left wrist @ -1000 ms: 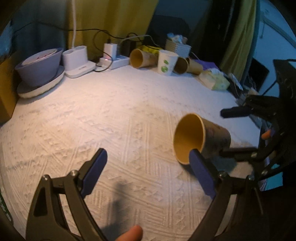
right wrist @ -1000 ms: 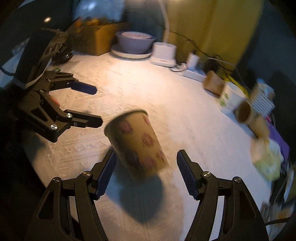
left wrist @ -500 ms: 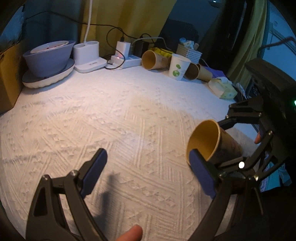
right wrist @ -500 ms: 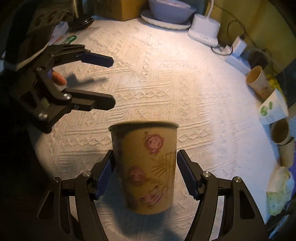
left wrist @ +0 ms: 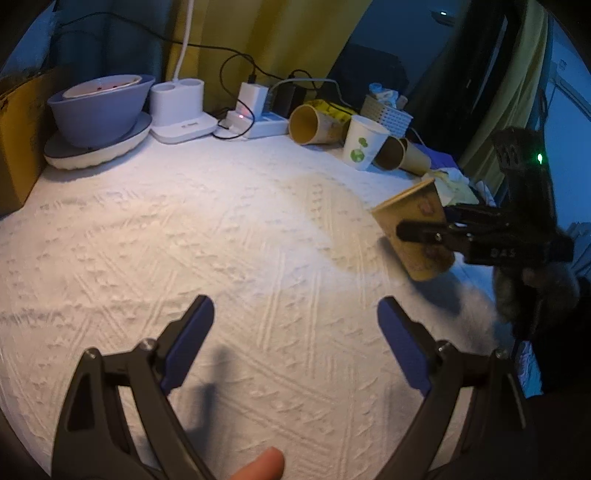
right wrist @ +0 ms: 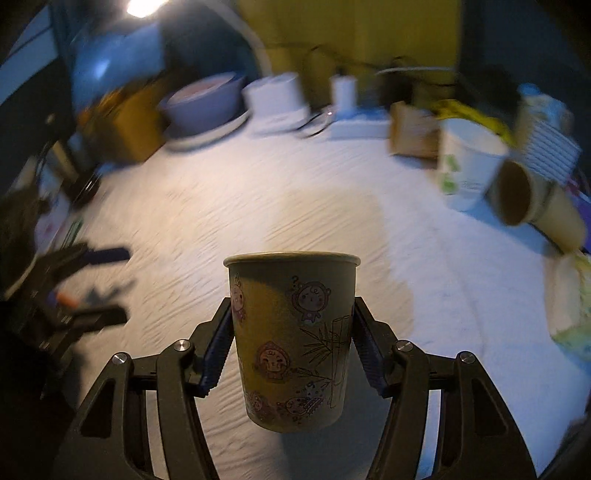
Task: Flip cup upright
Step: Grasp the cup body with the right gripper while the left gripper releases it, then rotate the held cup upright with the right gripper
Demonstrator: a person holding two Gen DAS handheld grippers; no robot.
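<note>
Right gripper [right wrist: 291,347] clamping printed cup [right wrist: 291,343] (inside unseen), left gripper [left wrist: 295,325] jaws apart

A white textured tablecloth [left wrist: 207,236] covers the table. Along its far edge, left of a white power strip [left wrist: 267,123], sit a lamp base [left wrist: 181,110] and a plate [left wrist: 99,149]. Right of the strip stands a white cup [left wrist: 364,146] between tipped brown cups [left wrist: 314,123].

The room is dim and bluish, with one warm pool of light on the white surface [left wrist: 221,229] and a bright lamp glare [right wrist: 142,5] at the top of the right wrist view. There the background smears with motion blur while the cup [right wrist: 291,332] stays sharp. Fisheye bending curves both views' edges into dark corners.
</note>
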